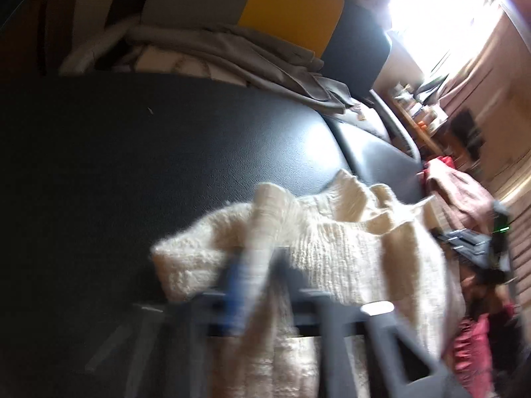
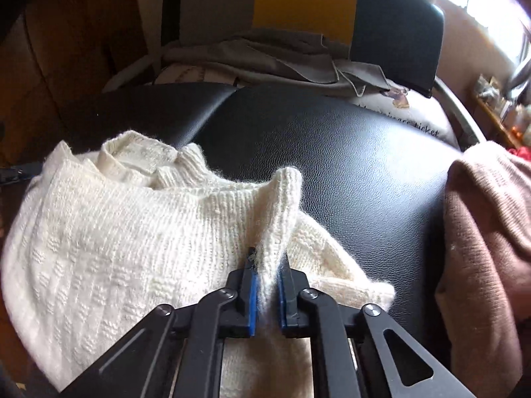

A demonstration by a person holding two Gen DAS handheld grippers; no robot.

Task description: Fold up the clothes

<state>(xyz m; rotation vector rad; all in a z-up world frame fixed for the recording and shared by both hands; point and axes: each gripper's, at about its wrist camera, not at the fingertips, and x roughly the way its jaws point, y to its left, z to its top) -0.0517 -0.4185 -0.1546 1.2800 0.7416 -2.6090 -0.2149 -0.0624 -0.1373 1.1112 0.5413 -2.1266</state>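
A cream knitted sweater (image 2: 109,232) lies bunched on a black leather surface (image 2: 348,152). My right gripper (image 2: 268,262) is shut on a raised fold of the sweater's edge, knit pinched between its blue pads. In the left wrist view, which is blurred, the same sweater (image 1: 332,242) hangs over my left gripper (image 1: 255,258), which is shut on another pinch of the knit. The right gripper (image 1: 478,245) shows at the right edge of that view, behind the sweater.
A brownish-pink garment (image 2: 488,232) lies on the right side of the surface. Grey cloth (image 2: 265,56) is piled at the back before a chair back (image 2: 395,26) and yellow panel (image 2: 298,0). Cluttered shelf (image 1: 421,106) near a bright window.
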